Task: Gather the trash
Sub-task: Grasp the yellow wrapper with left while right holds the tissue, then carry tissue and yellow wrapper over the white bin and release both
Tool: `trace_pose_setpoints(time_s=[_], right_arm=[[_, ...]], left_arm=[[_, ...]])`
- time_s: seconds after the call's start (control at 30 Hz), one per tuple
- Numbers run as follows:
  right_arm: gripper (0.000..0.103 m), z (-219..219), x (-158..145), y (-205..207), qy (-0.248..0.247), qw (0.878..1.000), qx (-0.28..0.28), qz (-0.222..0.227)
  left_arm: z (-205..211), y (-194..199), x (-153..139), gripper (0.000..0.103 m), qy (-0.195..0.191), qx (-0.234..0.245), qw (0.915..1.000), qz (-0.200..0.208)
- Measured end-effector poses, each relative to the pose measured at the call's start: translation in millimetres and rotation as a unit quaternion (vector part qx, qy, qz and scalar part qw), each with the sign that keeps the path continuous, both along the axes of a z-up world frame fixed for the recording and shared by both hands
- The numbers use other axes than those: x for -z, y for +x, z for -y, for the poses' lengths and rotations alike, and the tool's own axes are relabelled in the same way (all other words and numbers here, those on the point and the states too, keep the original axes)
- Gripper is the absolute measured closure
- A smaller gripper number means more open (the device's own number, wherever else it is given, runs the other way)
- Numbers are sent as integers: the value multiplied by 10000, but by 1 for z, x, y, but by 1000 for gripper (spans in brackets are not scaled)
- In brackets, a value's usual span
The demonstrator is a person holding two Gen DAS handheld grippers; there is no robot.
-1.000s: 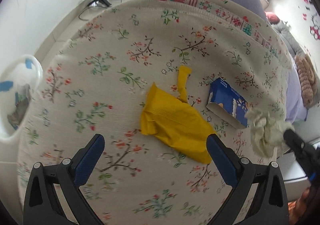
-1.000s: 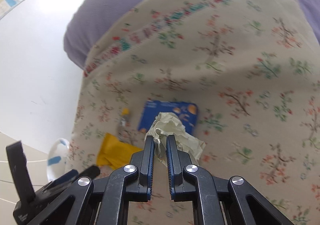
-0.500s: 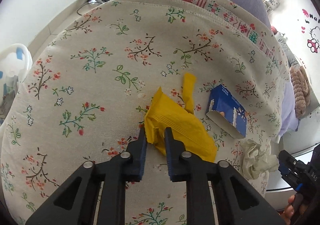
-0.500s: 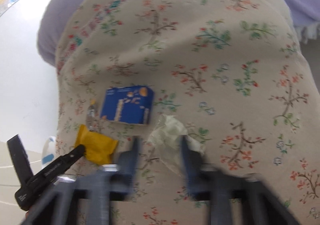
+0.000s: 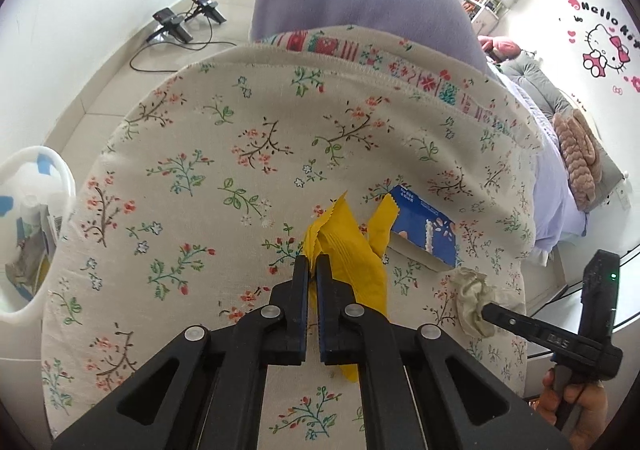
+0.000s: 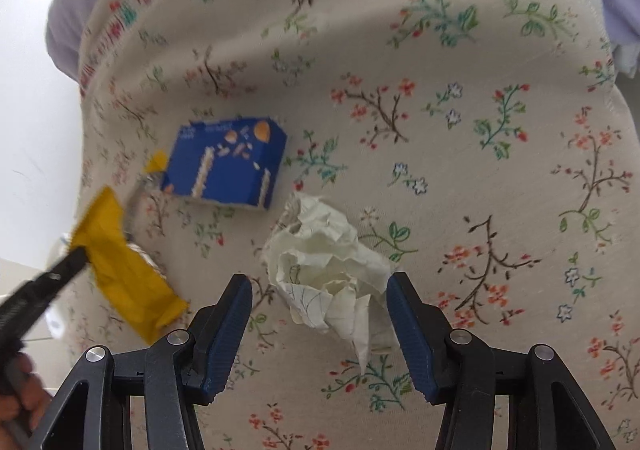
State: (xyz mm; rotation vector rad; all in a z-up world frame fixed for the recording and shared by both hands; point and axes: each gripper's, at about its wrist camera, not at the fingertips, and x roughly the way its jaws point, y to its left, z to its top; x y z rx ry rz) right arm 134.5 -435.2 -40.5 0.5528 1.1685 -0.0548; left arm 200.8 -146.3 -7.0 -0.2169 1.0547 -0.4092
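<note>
left gripper (image 5: 312, 264) closed, yellow wrapper (image 5: 352, 250) lifted | right gripper (image 6: 319, 286) released paper wad (image 6: 328, 270)

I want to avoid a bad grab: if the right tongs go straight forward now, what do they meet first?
Most likely the crumpled paper: it lies between the open right tongs, ahead of the blue box. Depth is unclear.

Below my jaws: a bed under a floral cover (image 5: 224, 178), cream with red and green sprigs, a patterned band along its far hem at upper centre. Lying on it: a blue carton (image 6: 226, 162) at left of centre in the right view, flat; a crumpled paper wad (image 6: 328, 262) just below-right of the carton, at frame centre.
</note>
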Motion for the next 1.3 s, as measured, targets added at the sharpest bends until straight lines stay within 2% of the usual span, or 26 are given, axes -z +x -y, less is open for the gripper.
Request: trace_pose_setpoints(time_s=[0.13,0.27,0.4,0.6,1.0,1.3], right_arm=[[81,3,-5,-1,124,9996,216,102],[81,-3,-23,-6,149,9991,226,322],[81,-10,-41,-9,212,9983,157,524],[81,-36,-58,-7,222,9975,-82,670],[81,-118,-65,24,390,9940,-659,780],[81,-198,-66,51,559,9879,-1214,785]], left_arm=[[-10,-4,-11,100,-86,1,9999,78],[-25,-8,-25,100,-177,-52,9995,238],[-42,-10,-37,100,-112,-142,9988,447],[-72,-11,-44,100,-35,-347,9981,515],[-140,-12,-50,100,103,-831,9948,573],[-196,-13,-51,100,394,-1252,9890,684]])
